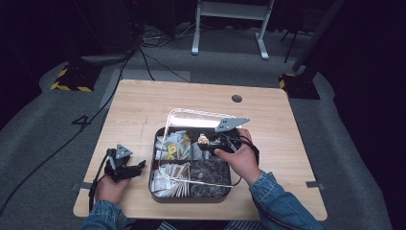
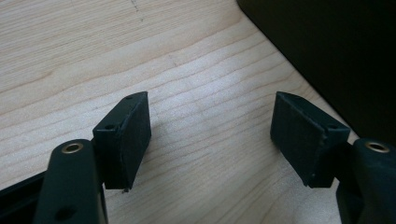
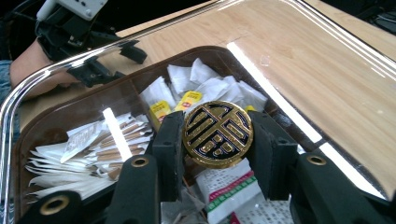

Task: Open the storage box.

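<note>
A dark compartment box [image 1: 191, 198] stands at the table's front middle, its clear lid [image 1: 201, 120] raised behind it. My right gripper [image 1: 204, 143] hovers over the box's back right compartment, shut on a round gold-and-black disc [image 3: 217, 134] that sits upright between the pads. Below the disc lie white and yellow sachets [image 3: 187, 100] and long paper sticks [image 3: 93, 154]. My left gripper [image 1: 139, 166] rests low on the wood to the left of the box, open with nothing between its fingers [image 2: 126, 135]. The box's dark wall [image 2: 336, 46] lies just beyond the left gripper's jaws.
The box holds white packets [image 1: 167, 184] at front left, yellow bags [image 1: 170, 149] at back left and dark pieces [image 1: 210, 172] at front right. Bare wood table [image 1: 143, 105] spreads behind the lid and to both sides. A round cable hole [image 1: 236, 98] sits at the back.
</note>
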`<state>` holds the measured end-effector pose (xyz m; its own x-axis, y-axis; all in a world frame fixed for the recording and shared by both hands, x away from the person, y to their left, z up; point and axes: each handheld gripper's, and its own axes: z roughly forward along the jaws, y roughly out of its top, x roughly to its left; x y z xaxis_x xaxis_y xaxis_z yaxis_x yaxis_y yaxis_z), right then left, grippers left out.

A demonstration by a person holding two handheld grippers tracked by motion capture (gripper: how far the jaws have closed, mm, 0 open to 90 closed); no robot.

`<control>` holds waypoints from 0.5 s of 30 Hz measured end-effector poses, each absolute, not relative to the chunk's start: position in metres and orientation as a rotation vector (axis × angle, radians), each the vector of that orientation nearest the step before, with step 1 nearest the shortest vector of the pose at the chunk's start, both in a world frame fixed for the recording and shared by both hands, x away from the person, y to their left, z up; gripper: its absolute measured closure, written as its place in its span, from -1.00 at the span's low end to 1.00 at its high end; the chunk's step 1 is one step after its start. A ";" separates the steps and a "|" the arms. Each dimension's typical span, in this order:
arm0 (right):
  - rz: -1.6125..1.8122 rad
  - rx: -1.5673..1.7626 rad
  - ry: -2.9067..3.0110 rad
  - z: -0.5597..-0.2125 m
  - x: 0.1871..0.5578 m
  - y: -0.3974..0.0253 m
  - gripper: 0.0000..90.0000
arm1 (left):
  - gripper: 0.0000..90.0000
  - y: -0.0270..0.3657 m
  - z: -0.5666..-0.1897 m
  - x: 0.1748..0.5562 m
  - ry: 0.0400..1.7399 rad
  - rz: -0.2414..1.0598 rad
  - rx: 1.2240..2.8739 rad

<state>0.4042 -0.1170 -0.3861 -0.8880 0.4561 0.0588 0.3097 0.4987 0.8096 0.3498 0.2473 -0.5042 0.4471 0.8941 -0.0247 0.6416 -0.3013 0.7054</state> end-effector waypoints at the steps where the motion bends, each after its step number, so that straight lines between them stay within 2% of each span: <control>1: 1.339 0.666 2.572 -0.385 0.405 -0.118 0.31 | -0.35 0.247 -0.504 0.350 1.281 0.502 2.047; 15: 1.302 0.776 2.497 -0.376 0.420 -0.157 0.31 | -0.36 0.247 -0.504 0.350 1.283 0.502 2.046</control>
